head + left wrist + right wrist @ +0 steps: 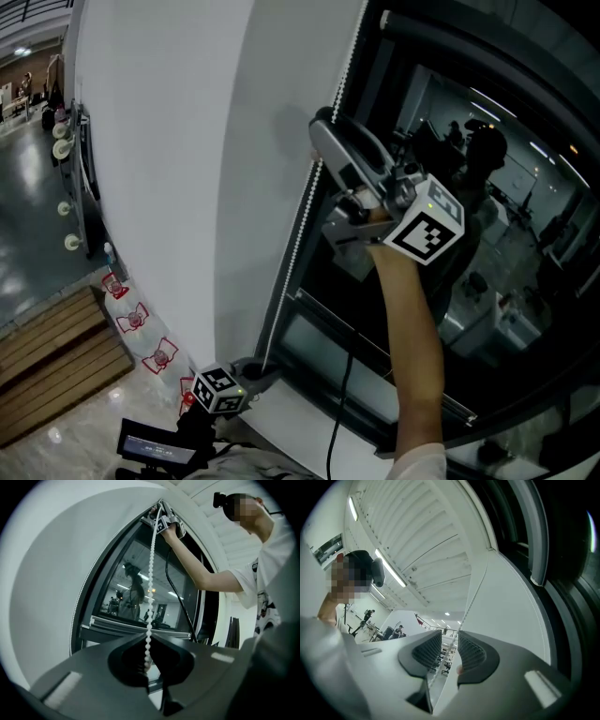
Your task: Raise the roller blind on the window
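A white bead chain (298,234) hangs down the left edge of the dark window (469,187). My right gripper (323,131) is raised high on a bare arm, and the chain (471,597) runs between its ribbed pads (471,651) without being pinched; the right gripper (450,651) is open. Low down, my left gripper (255,368) is shut on the same chain (151,588), which climbs from the left gripper's jaws (149,660) to the right gripper (161,520) near the window's top corner. I cannot make out the blind's fabric.
A white wall (169,169) borders the window on the left. A black cable (342,394) hangs from the right gripper past the window frame (375,347). Wooden slats (56,347) and red-and-white floor markers (136,319) lie below left. The person (267,569) stands at the right.
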Tool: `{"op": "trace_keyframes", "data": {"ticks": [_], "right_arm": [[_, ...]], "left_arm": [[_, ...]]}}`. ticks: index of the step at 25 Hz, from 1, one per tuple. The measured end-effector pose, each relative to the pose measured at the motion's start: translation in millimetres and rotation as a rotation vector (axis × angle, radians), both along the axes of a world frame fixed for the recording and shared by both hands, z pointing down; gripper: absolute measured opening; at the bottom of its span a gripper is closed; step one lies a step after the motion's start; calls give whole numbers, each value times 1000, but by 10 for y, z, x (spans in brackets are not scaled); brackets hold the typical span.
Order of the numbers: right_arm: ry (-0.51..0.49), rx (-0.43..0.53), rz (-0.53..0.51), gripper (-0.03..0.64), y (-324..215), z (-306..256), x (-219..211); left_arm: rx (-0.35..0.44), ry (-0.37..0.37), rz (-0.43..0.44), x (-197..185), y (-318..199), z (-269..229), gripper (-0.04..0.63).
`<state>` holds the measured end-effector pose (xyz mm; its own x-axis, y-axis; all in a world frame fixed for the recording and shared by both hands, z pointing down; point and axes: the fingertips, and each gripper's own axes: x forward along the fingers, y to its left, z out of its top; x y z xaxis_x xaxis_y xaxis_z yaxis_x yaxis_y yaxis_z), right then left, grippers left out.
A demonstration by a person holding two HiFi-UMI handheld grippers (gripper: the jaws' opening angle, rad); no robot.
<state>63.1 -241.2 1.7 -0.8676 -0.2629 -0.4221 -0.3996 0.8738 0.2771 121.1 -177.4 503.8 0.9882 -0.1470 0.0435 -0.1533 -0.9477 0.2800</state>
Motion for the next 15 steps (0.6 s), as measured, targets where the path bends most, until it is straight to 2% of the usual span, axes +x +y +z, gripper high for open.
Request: {"op": "trace_keyframes", "data": {"ticks": [4,6,12,15], "right_arm": [[-4,42,26,83,30,-136,33],[-36,52,37,16,42,-135,89],[-133,-12,36,12,33,-71,289],[-129,-33,45,11,56,65,295]], "left_arm": [[-3,1,-1,-4,2,24,-2],[-3,0,-4,-15,-8,30,-2],[-8,-7,-2,-36,10,58,-2],[-12,-14,10,-31,45,91,-2]]}}
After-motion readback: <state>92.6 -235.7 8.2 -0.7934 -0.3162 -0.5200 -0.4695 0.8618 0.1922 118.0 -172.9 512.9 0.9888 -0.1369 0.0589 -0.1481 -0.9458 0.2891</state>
